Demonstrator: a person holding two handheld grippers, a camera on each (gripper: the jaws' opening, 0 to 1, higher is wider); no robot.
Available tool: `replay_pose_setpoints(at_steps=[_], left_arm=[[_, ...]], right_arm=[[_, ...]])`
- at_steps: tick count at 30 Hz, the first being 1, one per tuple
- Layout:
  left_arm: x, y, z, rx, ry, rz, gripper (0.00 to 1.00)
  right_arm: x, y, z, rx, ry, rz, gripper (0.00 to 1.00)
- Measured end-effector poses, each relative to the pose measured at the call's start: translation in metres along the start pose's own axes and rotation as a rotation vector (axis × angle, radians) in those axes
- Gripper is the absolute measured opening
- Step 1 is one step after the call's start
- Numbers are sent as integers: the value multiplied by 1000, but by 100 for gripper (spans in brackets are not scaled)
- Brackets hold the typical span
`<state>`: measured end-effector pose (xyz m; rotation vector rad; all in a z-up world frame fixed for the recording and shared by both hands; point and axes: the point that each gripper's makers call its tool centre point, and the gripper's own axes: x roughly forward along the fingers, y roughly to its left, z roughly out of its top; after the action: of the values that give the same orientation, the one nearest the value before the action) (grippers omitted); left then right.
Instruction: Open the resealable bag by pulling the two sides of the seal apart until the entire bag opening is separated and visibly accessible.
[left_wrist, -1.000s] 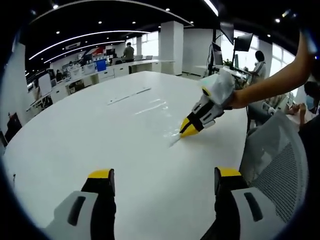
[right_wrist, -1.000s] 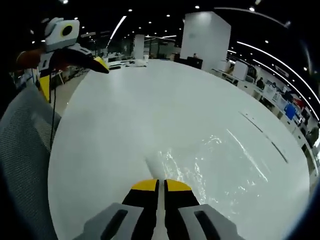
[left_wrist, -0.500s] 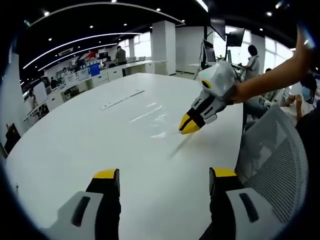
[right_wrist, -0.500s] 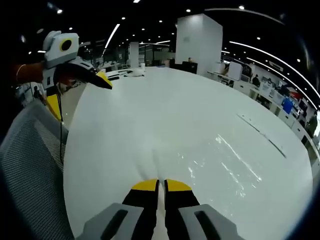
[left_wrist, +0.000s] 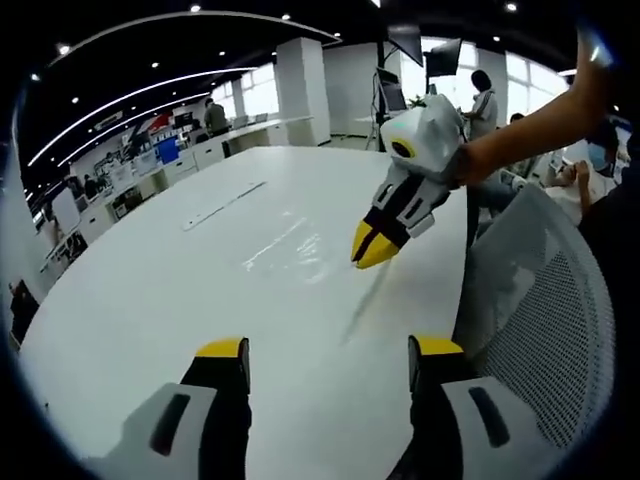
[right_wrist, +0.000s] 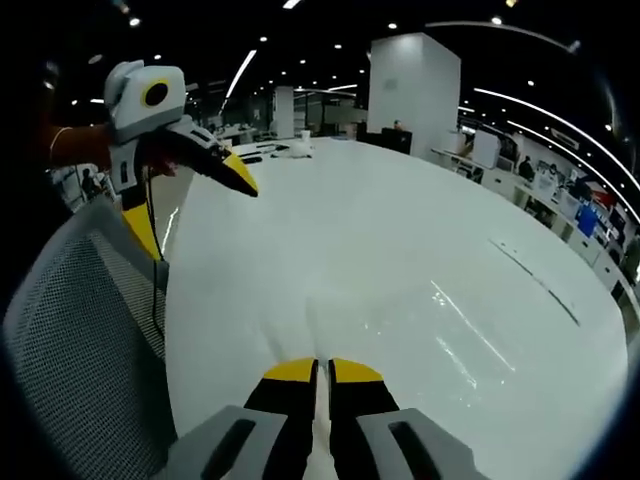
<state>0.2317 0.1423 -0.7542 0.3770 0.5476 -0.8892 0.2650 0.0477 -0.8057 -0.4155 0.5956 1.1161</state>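
Right gripper (left_wrist: 373, 246) pinches one edge of the clear resealable bag (left_wrist: 290, 250), apparently lifting it off the white table (left_wrist: 150, 290). Left gripper (left_wrist: 325, 352) waits spread wide for the opposite side.

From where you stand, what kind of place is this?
Probably an open-plan office: a big white table, rows of desks with monitors, a mesh office chair, ceiling strip lights.
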Motion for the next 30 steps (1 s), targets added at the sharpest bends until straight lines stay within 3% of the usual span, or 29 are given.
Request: replay_pose_setpoints(at_steps=[13,30], left_arm=[[1,-5,-2,19,36,1,50],[5,-15,-4,47,49,-43,38]], right_arm=[[1,41,15,-43,-13,65,0],[-3,67,29,-64,-42,95,0]])
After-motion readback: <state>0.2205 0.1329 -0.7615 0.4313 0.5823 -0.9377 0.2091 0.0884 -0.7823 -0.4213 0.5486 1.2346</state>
